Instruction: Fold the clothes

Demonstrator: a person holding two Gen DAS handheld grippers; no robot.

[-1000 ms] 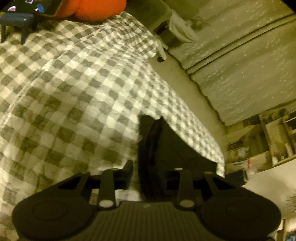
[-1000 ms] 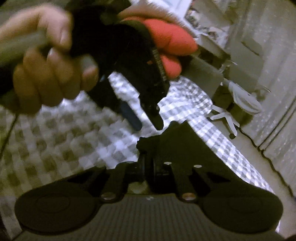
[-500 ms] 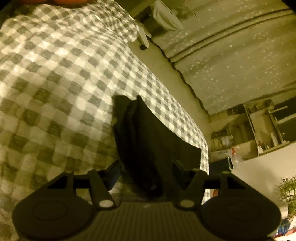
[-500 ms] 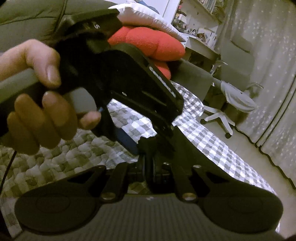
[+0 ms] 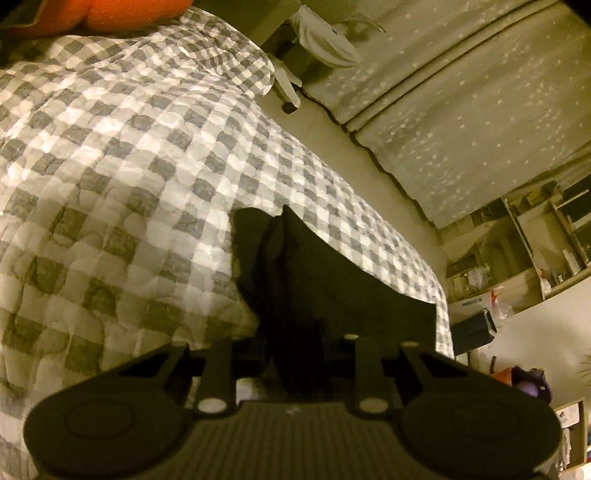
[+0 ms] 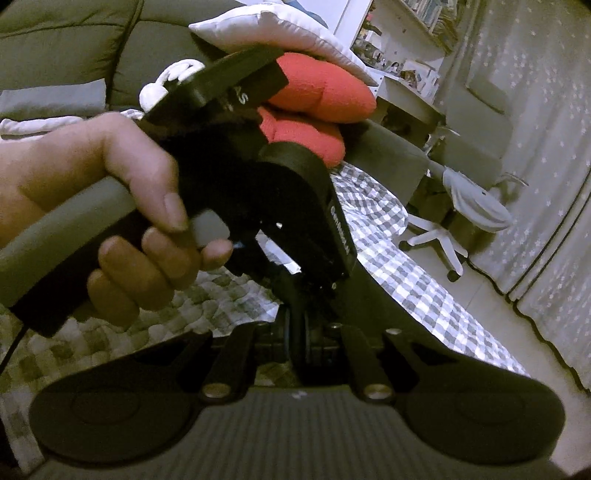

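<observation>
On the bed, a grey-and-white checked quilt (image 5: 122, 155) spreads across the left wrist view, with an orange-red cushion (image 5: 122, 14) at its far end. The left tool (image 5: 293, 347) hangs over the near part of the quilt, its jaws narrow and closing with a bunched fold of the dark garment (image 5: 332, 280) standing between them; the fingers merge with the black cloth, so I cannot tell whether the pads already press on it. The garment rises from the tool in a dark ridge and fans out to the right, toward the bed's edge, beyond which lie pale floor and a star-dotted curtain (image 5: 461, 110). In the right wrist view, a hand (image 6: 110, 206) grips the grey handle of the left tool's body, which fills the upper middle. Below it the right tool (image 6: 295, 332) has its jaws drawn nearly together, pinching a thin edge of the same dark cloth that slopes off to the right over the quilt. A white swivel chair (image 6: 465, 218) stands on the floor beside the bed.
</observation>
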